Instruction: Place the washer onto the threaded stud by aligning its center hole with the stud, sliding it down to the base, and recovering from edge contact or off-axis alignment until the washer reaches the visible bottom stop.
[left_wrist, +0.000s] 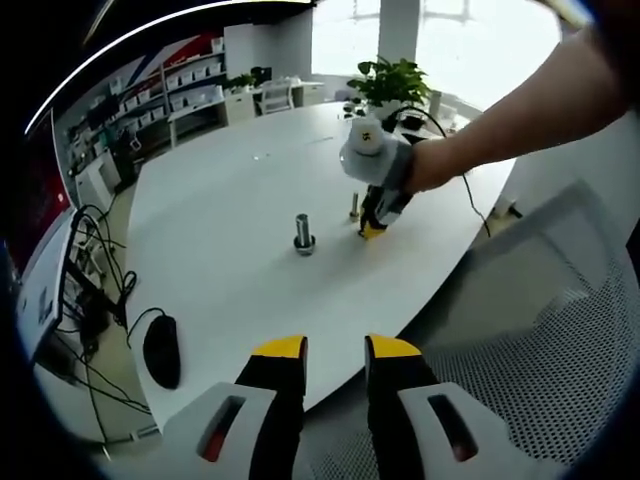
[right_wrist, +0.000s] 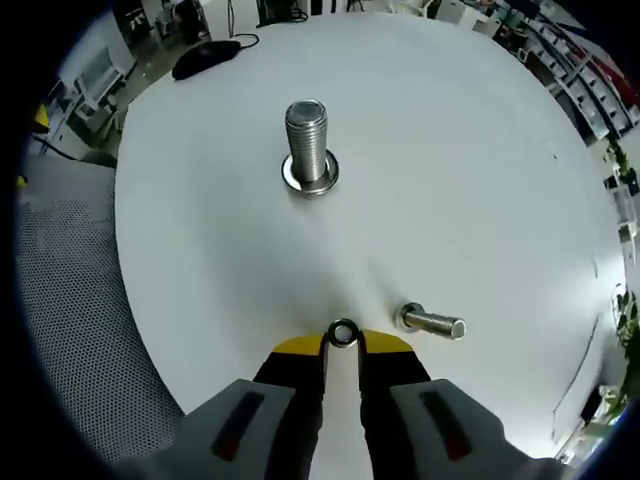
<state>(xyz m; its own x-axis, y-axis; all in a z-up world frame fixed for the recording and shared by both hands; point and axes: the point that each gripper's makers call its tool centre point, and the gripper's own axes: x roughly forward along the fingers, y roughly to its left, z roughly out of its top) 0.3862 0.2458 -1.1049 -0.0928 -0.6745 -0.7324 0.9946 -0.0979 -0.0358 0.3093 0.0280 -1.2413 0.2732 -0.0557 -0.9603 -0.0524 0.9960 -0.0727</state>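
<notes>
In the right gripper view the right gripper (right_wrist: 342, 338) rose from the bottom centre, its yellow-tipped jaws drawn in on a small washer (right_wrist: 343, 333) pinched at the very tips, its hole open to the camera. Just right of the tips a small bolt (right_wrist: 432, 323) appeared to lie on its side on the white table (right_wrist: 480, 180), shank pointing right. Farther up, slightly left of centre, the threaded stud (right_wrist: 307, 140) stood upright on its wide base, well apart from the washer. The coming move probably turned on that gap: the stud lay straight ahead and a touch left of the jaws, its long axis vertical.

In the left gripper view the left gripper (left_wrist: 335, 352) sat at the bottom edge, jaws apart and empty, short of the table's edge; this was the farther hand.
</notes>
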